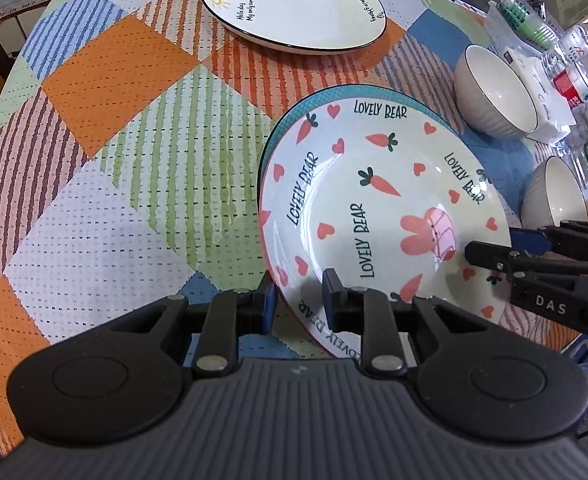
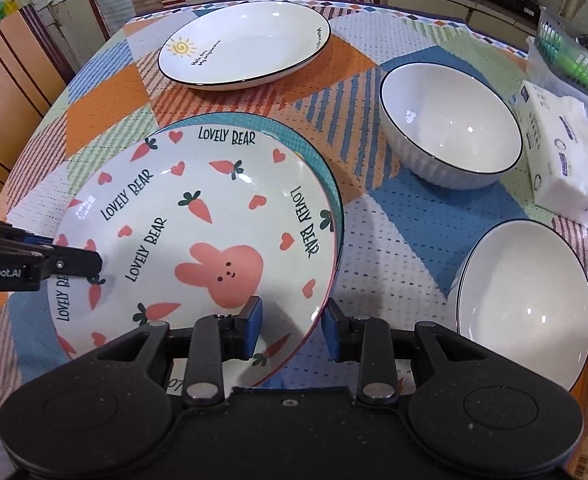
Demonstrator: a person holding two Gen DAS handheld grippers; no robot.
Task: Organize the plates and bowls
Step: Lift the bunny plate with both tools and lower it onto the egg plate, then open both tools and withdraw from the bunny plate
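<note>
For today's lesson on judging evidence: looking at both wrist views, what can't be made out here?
- Teal plate: both views, only a rim crescent shows; the bunny plate covers its pattern.
- Near bowl: left wrist view, cut off by the right tool.
- Sun plate: right wrist view, lettering too small to read.
- Bottles: left wrist view, labels blurred at the edge.

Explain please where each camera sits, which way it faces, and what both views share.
Left wrist: sits on the left gripper, faces down at the bunny plate; its own fingers straddle the near-left rim, the right gripper enters from the right.
Right wrist: sits on the right gripper, faces down; its fingers straddle the plate's near-right rim, the left gripper enters from the left.
Shared: bunny plate, sun plate, two bowls, tablecloth.
</note>
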